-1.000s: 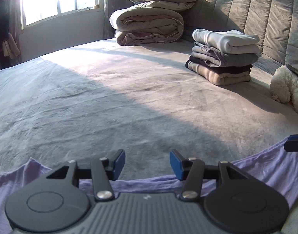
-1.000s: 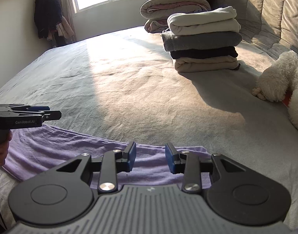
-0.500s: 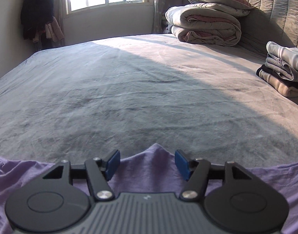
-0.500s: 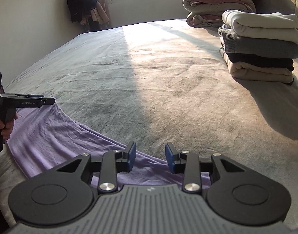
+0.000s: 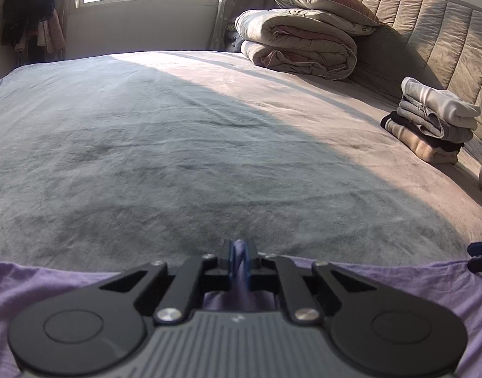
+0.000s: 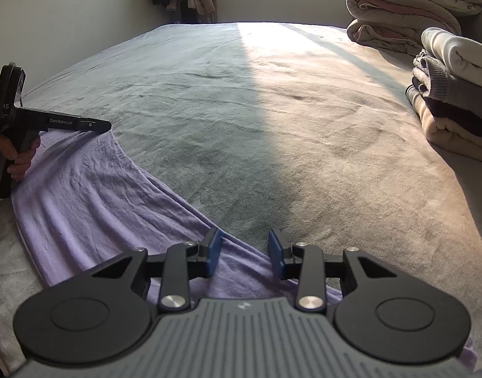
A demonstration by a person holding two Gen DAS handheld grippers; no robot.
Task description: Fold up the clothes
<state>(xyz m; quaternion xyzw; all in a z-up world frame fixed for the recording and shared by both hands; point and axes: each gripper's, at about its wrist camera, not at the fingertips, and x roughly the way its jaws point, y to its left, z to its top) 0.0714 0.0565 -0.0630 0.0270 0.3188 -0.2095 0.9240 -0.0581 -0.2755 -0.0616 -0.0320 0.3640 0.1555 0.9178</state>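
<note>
Left tool [image 5: 239, 260] clamped tight on a pinched ridge of the thin lilac cotton garment [image 6: 83, 195], spread along the grey plush bed [image 6: 225, 110] edge at 6 o'clock. Right tool [image 6: 244, 250] partway open and narrowing, blue pads [image 6: 214, 252] straddling the garment's hem, not pressing. Folded clothes stack [image 5: 430, 123] at 3 o'clock.
</note>
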